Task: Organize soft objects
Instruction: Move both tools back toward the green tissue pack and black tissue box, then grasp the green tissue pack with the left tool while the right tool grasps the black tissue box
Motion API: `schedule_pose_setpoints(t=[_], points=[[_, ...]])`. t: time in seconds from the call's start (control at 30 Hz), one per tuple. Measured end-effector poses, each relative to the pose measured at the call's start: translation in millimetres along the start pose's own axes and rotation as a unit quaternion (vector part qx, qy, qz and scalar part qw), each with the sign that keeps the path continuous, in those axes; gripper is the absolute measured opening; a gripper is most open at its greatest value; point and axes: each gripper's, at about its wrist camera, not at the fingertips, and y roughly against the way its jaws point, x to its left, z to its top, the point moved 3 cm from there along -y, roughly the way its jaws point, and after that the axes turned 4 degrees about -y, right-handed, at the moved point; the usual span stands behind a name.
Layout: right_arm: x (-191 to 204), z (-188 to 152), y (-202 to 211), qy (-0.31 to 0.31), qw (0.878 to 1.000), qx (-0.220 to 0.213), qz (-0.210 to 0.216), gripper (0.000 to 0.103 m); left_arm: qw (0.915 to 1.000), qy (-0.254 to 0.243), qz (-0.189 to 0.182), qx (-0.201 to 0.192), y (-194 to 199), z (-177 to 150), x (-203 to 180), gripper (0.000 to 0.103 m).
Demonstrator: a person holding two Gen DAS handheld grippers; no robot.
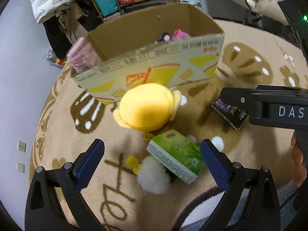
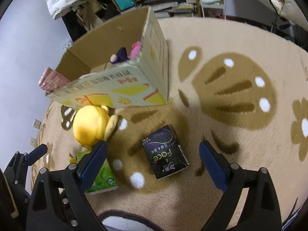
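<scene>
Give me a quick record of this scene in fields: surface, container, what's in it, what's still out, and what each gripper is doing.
surface: patterned beige rug
container: open cardboard box
in box: purple toy, pink toy, pink pack at the left end
out on rug: yellow plush, green tissue pack, black tissue pack, white pompom
left gripper: jaws open, empty
right gripper: jaws open, empty, above black tissue pack
</scene>
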Motion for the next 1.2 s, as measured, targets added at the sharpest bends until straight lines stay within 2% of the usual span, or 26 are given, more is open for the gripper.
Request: schedule_pose_setpoints(t=[0.43, 0.73, 0.93, 1.07, 1.2], points=[[-12, -6, -32, -0.017, 0.998, 0.063, -0.008, 0.099, 0.9983, -0.010, -0.026, 0.052, -37, -1, -22, 0.099], [-14, -10, -42, -0.019, 0.997, 0.077, -0.013, 0.098, 0.9958, -0.021, -0.021, 0.086, -60, -7, -29, 0.099], [-13, -13, -43, -0.017, 0.997, 0.077, -0.021, 0.095, 0.9951, -0.022, -0.018, 0.095, -65, -12, -28, 0.098], [-12, -16, -43, -0.012, 0.997, 0.077, -0.030, 0.091, 0.9952, -0.021, -0.019, 0.094, -66, -14, -28, 0.088], [-11, -18, -42, -0.006, 0.996, 0.075, -0.041, 0.086, 0.9957, -0.024, -0.016, 0.088, -65, -14, -28, 0.084]])
